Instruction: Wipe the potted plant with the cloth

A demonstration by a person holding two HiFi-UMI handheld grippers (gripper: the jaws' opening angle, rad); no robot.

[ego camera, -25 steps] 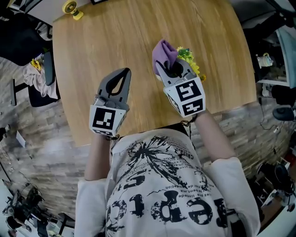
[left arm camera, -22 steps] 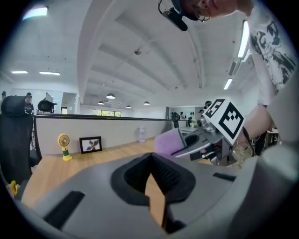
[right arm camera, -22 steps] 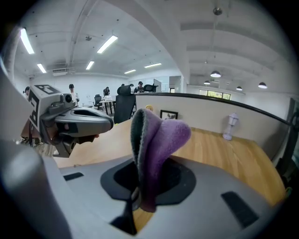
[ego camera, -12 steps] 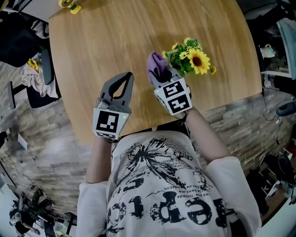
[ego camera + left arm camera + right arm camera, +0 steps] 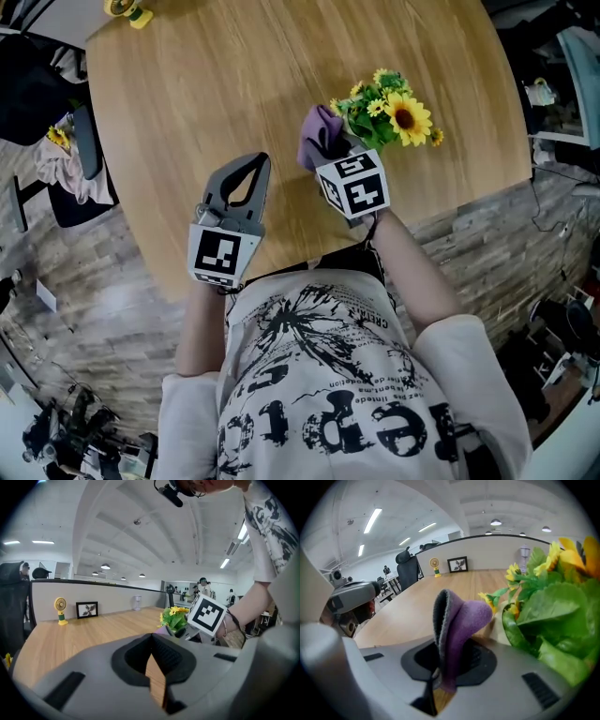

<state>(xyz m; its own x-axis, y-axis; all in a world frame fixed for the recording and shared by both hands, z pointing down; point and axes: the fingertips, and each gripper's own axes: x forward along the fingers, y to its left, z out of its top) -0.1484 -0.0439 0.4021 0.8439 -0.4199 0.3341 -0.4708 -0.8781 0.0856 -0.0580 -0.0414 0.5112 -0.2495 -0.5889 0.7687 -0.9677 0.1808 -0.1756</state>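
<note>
A potted plant with yellow sunflowers and green leaves stands on the round wooden table, right of centre. My right gripper is shut on a purple cloth, which sticks up just left of the plant's leaves. In the right gripper view the cloth rises from between the jaws, close beside the foliage. My left gripper hovers over the table's near edge to the left, shut and holding nothing. The left gripper view shows the plant beyond the right gripper's marker cube.
A small yellow desk fan sits at the table's far left edge, with a framed picture near it. Dark chairs stand left of the table. The person's torso is against the near edge.
My right gripper has dropped and swung left with the cloth, uncovering the plant it was hiding. The left gripper sank a little.
</note>
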